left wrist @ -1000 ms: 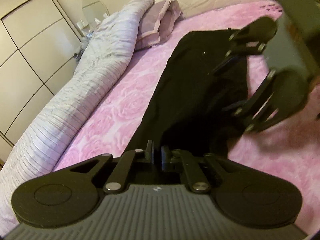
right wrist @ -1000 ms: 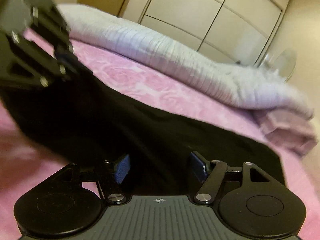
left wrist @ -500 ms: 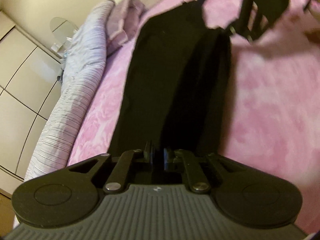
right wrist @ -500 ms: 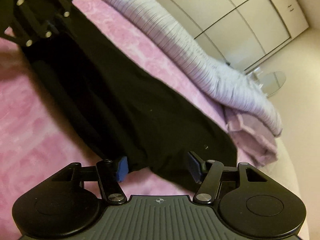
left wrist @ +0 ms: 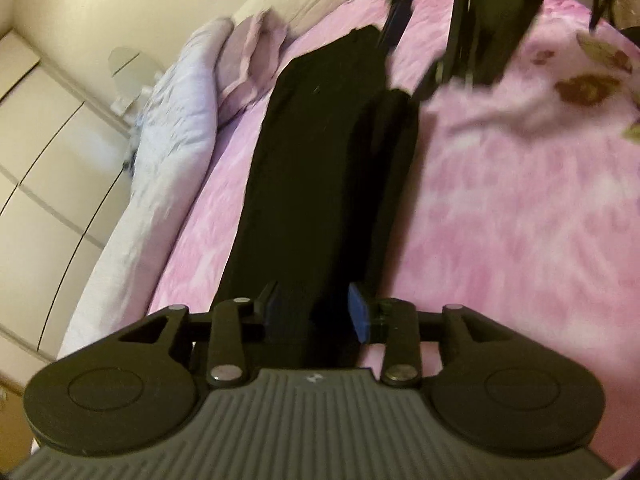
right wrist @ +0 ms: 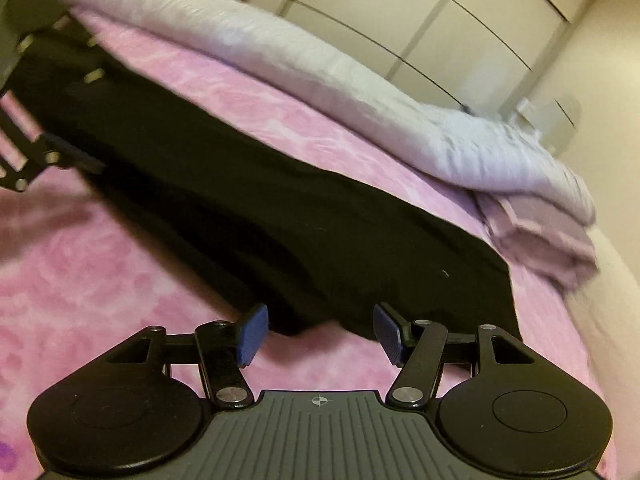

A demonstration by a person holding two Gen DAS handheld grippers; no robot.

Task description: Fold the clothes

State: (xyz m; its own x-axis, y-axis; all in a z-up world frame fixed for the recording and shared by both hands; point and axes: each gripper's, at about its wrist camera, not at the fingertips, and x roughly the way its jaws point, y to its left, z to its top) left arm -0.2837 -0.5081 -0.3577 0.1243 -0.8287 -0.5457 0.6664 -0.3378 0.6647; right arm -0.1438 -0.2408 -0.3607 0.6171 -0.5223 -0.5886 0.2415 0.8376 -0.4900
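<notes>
Down the middle of the left-wrist frame the black garment (left wrist: 328, 168) lies as a long strip on the pink bedspread (left wrist: 520, 216), left tool (left wrist: 316, 312) and right tool (right wrist: 320, 334) both released at opposite ends, seemingly to keep it flat.

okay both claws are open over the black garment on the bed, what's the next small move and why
Probably close the right claw on the near end of the black garment. Its pads are spread with that edge lying between them on the pink bedspread; the left claw is open at the opposite end, and the long strip needs another fold.
</notes>
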